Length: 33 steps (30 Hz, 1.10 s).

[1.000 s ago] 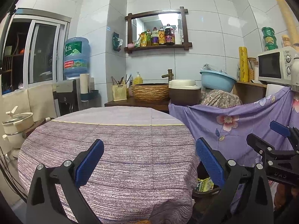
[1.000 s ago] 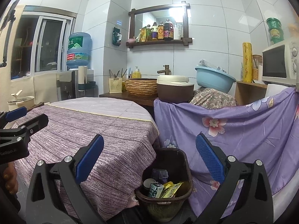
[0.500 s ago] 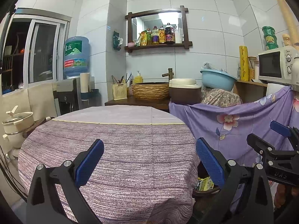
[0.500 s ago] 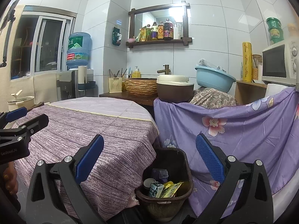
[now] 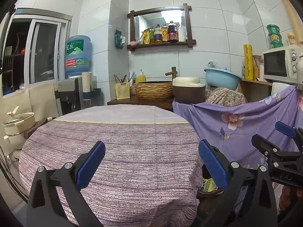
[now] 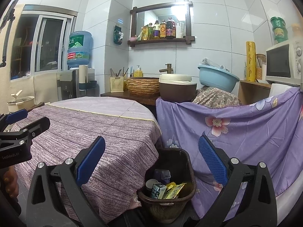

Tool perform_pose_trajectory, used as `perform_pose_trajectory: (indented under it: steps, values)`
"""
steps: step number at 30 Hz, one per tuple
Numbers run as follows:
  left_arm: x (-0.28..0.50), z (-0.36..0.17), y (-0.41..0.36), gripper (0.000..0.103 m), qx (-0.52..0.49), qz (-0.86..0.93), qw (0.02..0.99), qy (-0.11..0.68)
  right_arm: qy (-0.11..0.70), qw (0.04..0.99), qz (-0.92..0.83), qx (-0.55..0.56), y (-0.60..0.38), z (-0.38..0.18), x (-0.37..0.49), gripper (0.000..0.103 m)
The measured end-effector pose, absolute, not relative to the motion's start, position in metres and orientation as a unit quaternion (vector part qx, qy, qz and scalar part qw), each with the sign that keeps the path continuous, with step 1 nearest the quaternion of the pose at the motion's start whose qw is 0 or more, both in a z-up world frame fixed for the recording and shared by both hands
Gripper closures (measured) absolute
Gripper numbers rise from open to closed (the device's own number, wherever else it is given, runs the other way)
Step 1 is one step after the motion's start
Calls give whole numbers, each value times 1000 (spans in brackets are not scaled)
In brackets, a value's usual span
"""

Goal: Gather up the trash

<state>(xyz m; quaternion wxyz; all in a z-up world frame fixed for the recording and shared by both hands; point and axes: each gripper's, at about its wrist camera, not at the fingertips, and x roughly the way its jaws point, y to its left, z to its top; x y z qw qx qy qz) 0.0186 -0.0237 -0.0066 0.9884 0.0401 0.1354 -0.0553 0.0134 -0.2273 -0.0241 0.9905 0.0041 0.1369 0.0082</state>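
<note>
I am holding my left gripper (image 5: 151,167) over the round table (image 5: 121,141), whose purple striped cloth is falling away at the near edge and at the right edge. Between that right edge and the flowered purple sheet (image 6: 246,132) a narrow gap is opening downward, and the brown trash bin (image 6: 186,191) is sitting in it, touching the tablecloth's hanging side. My right gripper (image 6: 151,165) is hovering above the bin's mouth. Inside the bin a green carton (image 6: 157,190), yellow wrappers (image 6: 173,189) and a cup are lying together. Both pairs of blue pads are standing wide apart, gripping nothing and touching nothing.
</note>
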Motion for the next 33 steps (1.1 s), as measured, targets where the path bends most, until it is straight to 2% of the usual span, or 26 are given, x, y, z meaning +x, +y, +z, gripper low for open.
perform_pose_trajectory:
  steps: [33]
  values:
    - [24, -11, -23, 5, 43, -50, 987, 145, 148, 989, 15, 6, -230, -30, 20, 6]
